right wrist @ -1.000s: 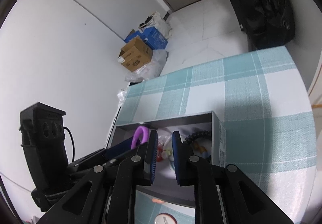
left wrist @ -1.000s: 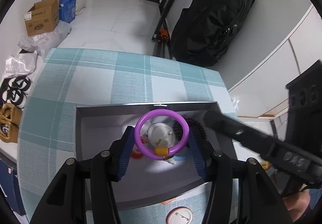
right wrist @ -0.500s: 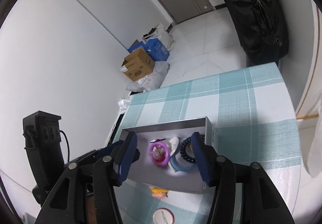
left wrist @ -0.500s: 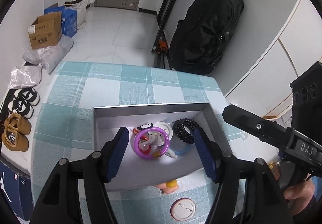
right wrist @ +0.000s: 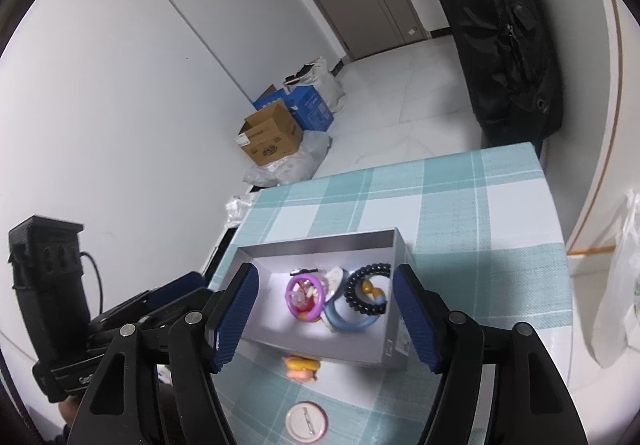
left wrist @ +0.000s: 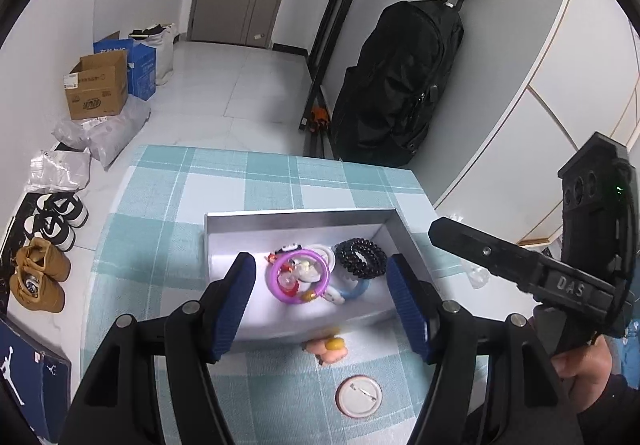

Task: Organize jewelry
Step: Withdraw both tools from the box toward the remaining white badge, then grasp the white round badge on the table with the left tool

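A grey open box sits on the teal checked tablecloth. In it lie a purple ring, a black coiled hair tie, a blue bangle and small trinkets. My left gripper is open and empty, above the box's near side. My right gripper is open and empty, also above the box. Outside the box lie a pink and yellow trinket and a round white pin badge.
The table ends at the far and left sides over a white floor. A black bag leans on the wall behind. Cardboard boxes and shoes lie on the floor at left.
My left gripper let go of the purple ring, which now lies in the box. Both grippers opened wide and rose away from the box.
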